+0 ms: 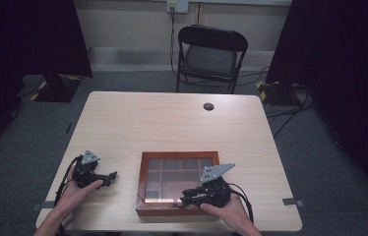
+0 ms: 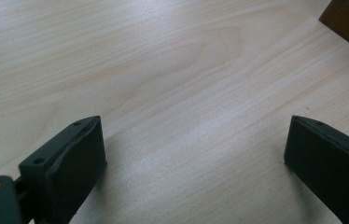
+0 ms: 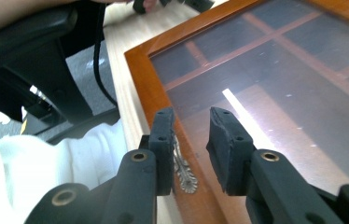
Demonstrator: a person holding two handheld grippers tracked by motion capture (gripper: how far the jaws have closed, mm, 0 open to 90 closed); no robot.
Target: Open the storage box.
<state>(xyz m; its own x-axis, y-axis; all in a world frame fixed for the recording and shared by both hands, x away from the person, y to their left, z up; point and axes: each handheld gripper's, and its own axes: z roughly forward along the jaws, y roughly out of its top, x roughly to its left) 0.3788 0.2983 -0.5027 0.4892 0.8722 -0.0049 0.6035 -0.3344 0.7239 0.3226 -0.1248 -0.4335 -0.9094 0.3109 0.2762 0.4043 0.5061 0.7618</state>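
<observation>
Straddling a small silver metal clasp (image 3: 184,169) on the near rim of a wooden box (image 3: 141,70), the right gripper (image 3: 190,119) was seen with its two black jaws a narrow gap apart, one on each side of the clasp and closed on nothing. One box was counted: a shallow, rectangular case of reddish-brown wood with a glass lid, through which wooden dividers forming several compartments could be made out. It was seen in the high view (image 1: 142,173) on the near middle of the table (image 1: 172,123), a pale wood-grain top with rounded corners. The left gripper (image 2: 196,140) was held well to the box's left, its two padded black jaws spread wide over bare tabletop.
</observation>
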